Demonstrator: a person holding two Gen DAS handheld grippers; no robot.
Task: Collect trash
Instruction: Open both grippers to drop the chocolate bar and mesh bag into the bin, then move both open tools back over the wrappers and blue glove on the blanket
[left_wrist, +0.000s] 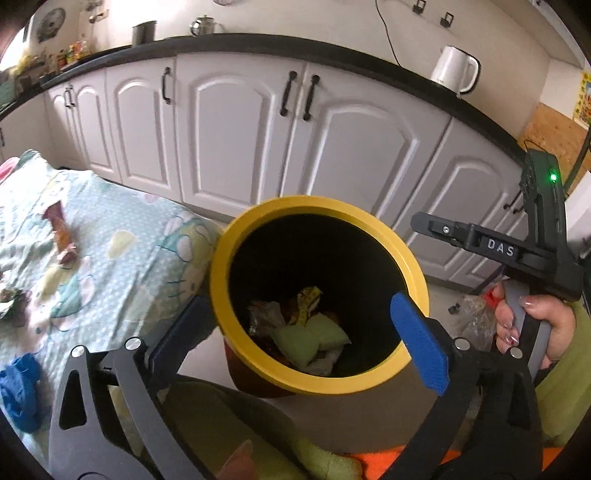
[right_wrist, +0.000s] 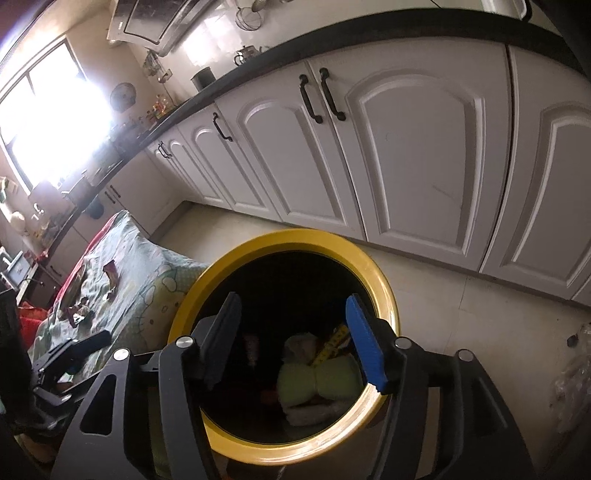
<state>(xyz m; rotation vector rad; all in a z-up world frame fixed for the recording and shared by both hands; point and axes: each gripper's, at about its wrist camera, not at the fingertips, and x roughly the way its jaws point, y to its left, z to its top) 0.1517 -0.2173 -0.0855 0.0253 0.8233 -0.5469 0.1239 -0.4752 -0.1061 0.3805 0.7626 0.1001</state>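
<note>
A yellow-rimmed bin (left_wrist: 236, 236) with a black inside stands on the floor beside a bed. In it lie a pale green crumpled piece (left_wrist: 310, 338) and a yellow wrapper (left_wrist: 308, 297). My left gripper (left_wrist: 301, 332) hangs above the bin's mouth, wide open, with nothing between its blue pads. In the right wrist view my right gripper (right_wrist: 295, 343) is open too, over the same bin (right_wrist: 380, 280), with the pale green piece (right_wrist: 317, 380) lying below it. More wrappers (left_wrist: 61, 236) lie on the bed sheet.
The bed (left_wrist: 122, 236) with a patterned sheet is left of the bin; a blue cloth (left_wrist: 18, 384) lies at its near edge. White cabinets (left_wrist: 236, 122) under a black counter run behind. A clear plastic bag (right_wrist: 572, 380) sits on the floor at right. A hand (left_wrist: 535, 325) holds the right gripper's handle.
</note>
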